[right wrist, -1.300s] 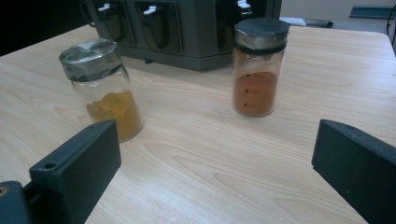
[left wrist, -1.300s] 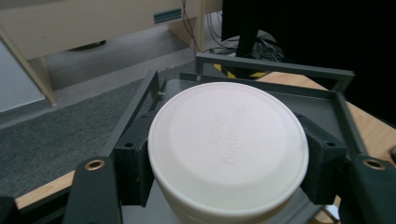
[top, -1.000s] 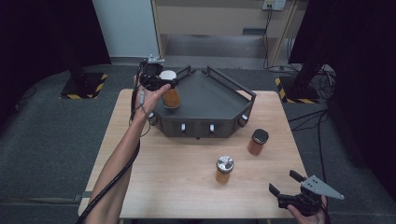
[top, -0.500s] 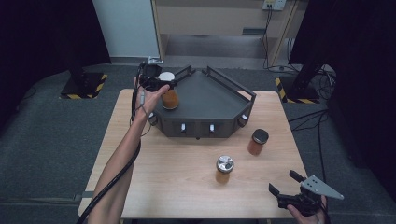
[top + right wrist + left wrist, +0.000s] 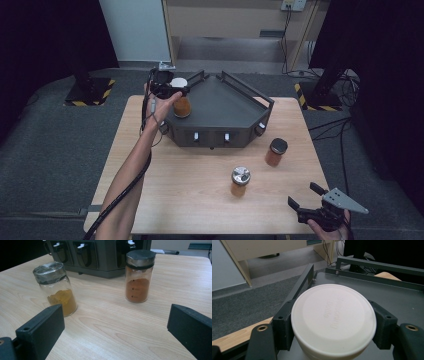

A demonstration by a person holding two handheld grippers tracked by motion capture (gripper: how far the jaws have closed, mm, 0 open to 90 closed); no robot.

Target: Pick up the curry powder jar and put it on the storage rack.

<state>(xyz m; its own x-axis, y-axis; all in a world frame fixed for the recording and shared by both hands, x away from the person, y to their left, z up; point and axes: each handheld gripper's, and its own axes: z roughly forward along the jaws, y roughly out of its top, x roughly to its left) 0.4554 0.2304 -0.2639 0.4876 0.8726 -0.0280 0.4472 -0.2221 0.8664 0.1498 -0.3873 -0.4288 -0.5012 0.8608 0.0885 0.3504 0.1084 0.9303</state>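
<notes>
My left gripper (image 5: 172, 91) is shut on the white lid of a jar of orange powder (image 5: 181, 106). It holds the jar upright over the left corner of the dark grey tray unit (image 5: 227, 102). In the left gripper view the white lid (image 5: 333, 320) sits clamped between both pads (image 5: 284, 325). Whether the jar's base rests on the tray I cannot tell. My right gripper (image 5: 304, 195) stands open at the table's near right edge, nothing between its jaws. Ahead of it stand a silver-lidded jar of yellow powder (image 5: 56, 288) and a dark-lidded jar of orange powder (image 5: 138, 277).
The silver-lidded jar (image 5: 240, 180) and the dark-lidded jar (image 5: 275, 151) stand on the wooden table (image 5: 165, 185) in front of the tray unit, whose front face carries small knobs (image 5: 82, 246). Raised rails (image 5: 374, 263) edge the tray. Dark stands and cables lie on the floor behind.
</notes>
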